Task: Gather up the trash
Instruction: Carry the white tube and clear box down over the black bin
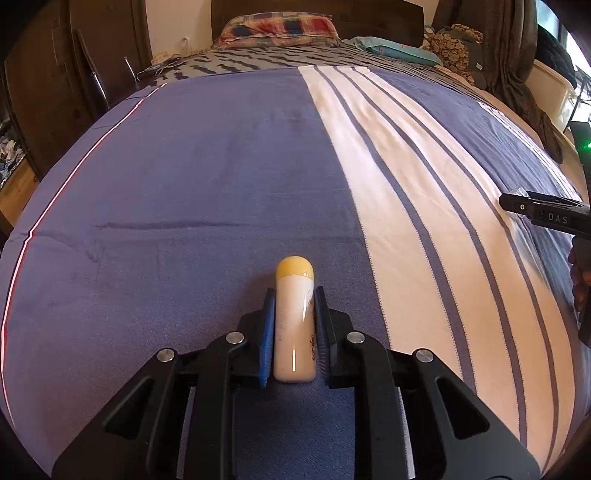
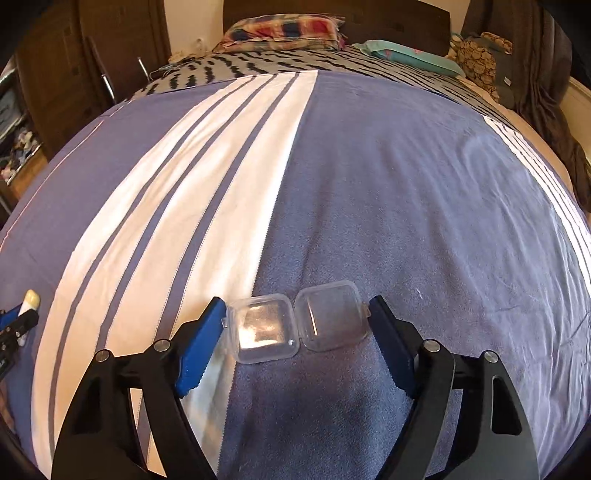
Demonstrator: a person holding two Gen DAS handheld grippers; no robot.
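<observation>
Both wrist cameras look steeply down along their own fingers, close over the bed (image 1: 221,166) and facing its plaid pillow (image 2: 280,31). Each probably glimpses the other claw at its frame edge (partly cropped there).

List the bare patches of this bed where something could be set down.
Free: the wide blue stretch of blanket beyond the bottle, up to the patterned sheet; also the blue area beyond the clear open case. Crowded: the head end, with pillows and cloth piled.
</observation>
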